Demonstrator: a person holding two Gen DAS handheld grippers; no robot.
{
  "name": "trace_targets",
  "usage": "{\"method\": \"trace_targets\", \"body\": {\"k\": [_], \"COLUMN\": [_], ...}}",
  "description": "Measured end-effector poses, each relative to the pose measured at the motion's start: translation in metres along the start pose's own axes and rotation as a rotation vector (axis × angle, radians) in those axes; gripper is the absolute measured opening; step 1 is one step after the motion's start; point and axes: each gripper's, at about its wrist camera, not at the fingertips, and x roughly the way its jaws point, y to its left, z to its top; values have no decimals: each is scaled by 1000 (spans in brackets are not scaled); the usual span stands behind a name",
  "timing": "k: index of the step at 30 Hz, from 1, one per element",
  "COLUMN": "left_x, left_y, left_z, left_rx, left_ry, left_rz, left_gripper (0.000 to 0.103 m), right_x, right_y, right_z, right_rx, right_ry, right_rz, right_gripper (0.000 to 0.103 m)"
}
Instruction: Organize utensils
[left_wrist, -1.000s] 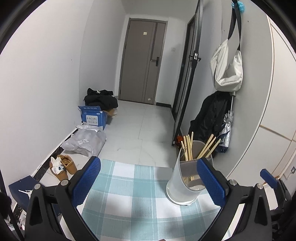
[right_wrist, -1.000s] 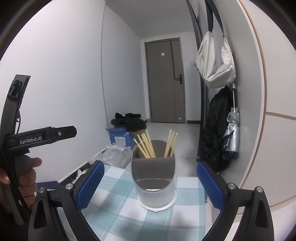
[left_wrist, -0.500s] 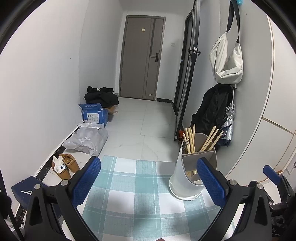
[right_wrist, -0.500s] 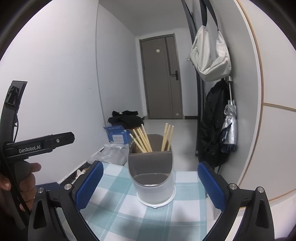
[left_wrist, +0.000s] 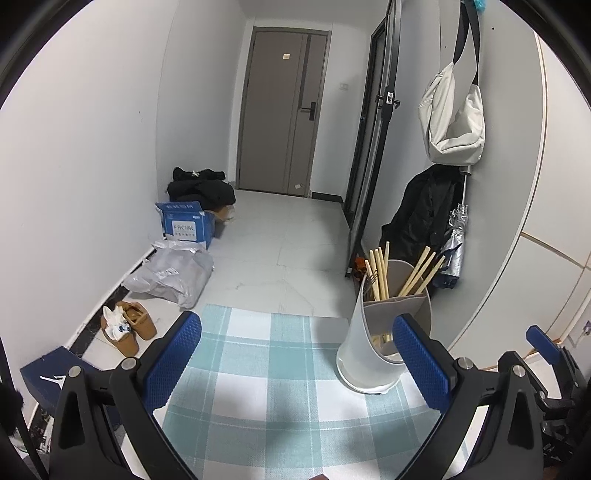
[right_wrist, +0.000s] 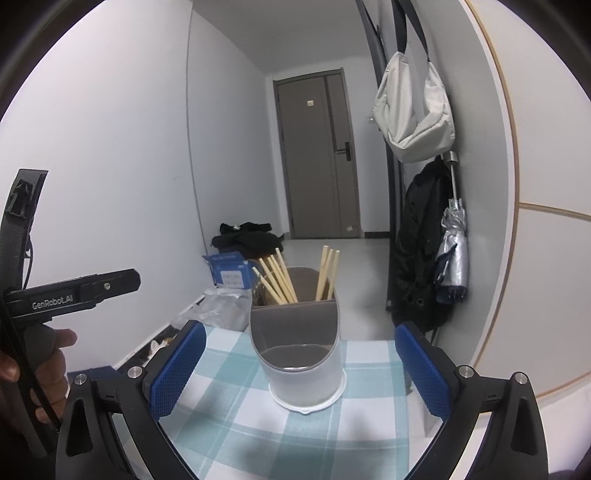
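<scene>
A translucent utensil holder (right_wrist: 301, 354) with a grey divider stands on the teal checked tablecloth (right_wrist: 236, 410). Several wooden chopsticks (right_wrist: 280, 278) lean in its two rear compartments; the front compartment looks empty. My right gripper (right_wrist: 301, 363) is open, its blue pads wide on either side of the holder, nothing between them. In the left wrist view the holder (left_wrist: 384, 332) sits at the right, just behind the right blue pad. My left gripper (left_wrist: 297, 363) is open over bare cloth (left_wrist: 280, 384). The chopsticks (left_wrist: 380, 273) stick up from the holder there.
The table's far edge drops to a tiled floor with a blue box (left_wrist: 186, 223), plastic bags (left_wrist: 171, 275) and shoes (left_wrist: 127, 326). A white bag (right_wrist: 415, 114), black coat (right_wrist: 419, 251) and umbrella (right_wrist: 452, 254) hang on the right wall. A hand (right_wrist: 37, 365) holds the left gripper's handle.
Both views have shifted slightly: the holder sits a little lower and nearer the right gripper. In the left wrist view it has slid towards the right pad. Both grippers stay open.
</scene>
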Motion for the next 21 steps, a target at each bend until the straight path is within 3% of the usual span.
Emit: {"method": "trace_targets", "body": {"k": [12, 21], "left_x": [4, 1], "left_y": [6, 4], "left_z": [0, -1], "left_rx": [-46, -27], "left_ry": [25, 11], "left_rz": [20, 3], "left_gripper": [102, 102], "right_x": [0, 3], "right_y": [1, 3], "right_z": [0, -1], "right_rx": [4, -4], "right_ry": [3, 11], "right_rz": [1, 9], "right_gripper": [103, 103]}}
